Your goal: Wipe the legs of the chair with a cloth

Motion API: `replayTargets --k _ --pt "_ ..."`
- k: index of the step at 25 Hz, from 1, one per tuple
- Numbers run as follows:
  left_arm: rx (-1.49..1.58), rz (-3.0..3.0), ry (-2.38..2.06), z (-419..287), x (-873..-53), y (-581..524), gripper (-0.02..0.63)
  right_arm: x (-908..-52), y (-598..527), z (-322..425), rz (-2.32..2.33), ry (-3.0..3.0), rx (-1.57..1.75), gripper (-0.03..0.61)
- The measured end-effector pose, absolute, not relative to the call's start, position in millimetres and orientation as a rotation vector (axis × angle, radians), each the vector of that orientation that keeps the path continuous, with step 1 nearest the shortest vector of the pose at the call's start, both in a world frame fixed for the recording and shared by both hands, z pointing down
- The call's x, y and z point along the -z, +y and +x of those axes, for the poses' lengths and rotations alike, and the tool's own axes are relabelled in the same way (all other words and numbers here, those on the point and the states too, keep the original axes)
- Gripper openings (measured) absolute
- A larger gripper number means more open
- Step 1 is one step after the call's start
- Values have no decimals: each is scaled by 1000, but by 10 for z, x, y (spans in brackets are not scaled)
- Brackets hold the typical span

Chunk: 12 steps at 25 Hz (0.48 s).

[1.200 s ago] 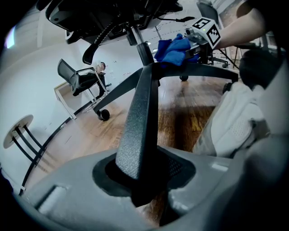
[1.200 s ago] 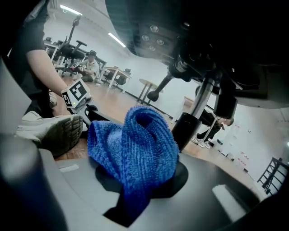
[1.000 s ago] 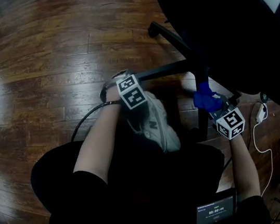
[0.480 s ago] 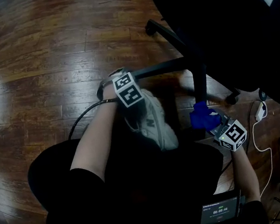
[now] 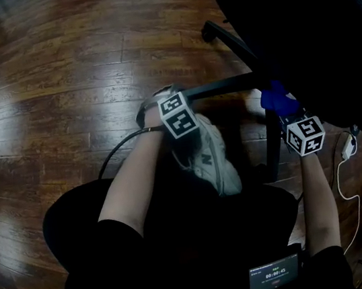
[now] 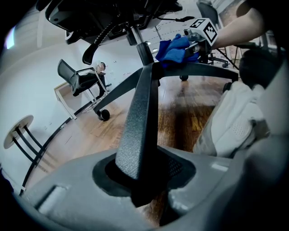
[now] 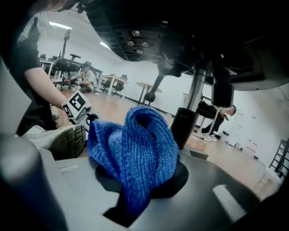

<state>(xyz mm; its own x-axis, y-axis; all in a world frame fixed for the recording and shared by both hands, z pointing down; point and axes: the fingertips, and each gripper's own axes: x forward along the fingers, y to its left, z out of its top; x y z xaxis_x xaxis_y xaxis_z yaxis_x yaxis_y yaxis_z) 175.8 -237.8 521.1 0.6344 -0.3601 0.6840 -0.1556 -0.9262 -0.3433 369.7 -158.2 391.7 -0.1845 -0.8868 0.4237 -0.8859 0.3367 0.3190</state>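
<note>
The black office chair point(image 5: 312, 24) stands over the wooden floor at the upper right, its seat hiding the hub. My left gripper point(image 5: 161, 104) is shut on the chair leg point(image 5: 220, 87) that runs leftward, near its caster; in the left gripper view that leg point(image 6: 140, 117) passes straight between the jaws of the left gripper point(image 6: 143, 185). My right gripper point(image 5: 285, 112) is shut on a blue cloth point(image 5: 275, 98), which is pressed where the nearer leg point(image 5: 274, 149) meets the hub. The bunched cloth point(image 7: 135, 149) bulges out of the right gripper point(image 7: 135, 198), just in front of the chair column point(image 7: 188, 122).
A white sneaker point(image 5: 211, 159) lies between my arms, close under the left leg. A white cord with a plug point(image 5: 345, 148) trails on the floor at the right. A dark cable point(image 5: 117, 147) curves at the left. Other chairs point(image 6: 79, 79) and a seated person stand far off.
The right gripper with the blue cloth first slid back along the nearer leg toward me, then ran forward up to the hub. The left gripper kept its hold on the leg.
</note>
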Motion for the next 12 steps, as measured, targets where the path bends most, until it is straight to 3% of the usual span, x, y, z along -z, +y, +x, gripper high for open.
replayTargets --k 12 --pt "1194 -2626 440 1730 -5216 -2380 149 -4402 -27 3066 1154 -2155 -181 77"
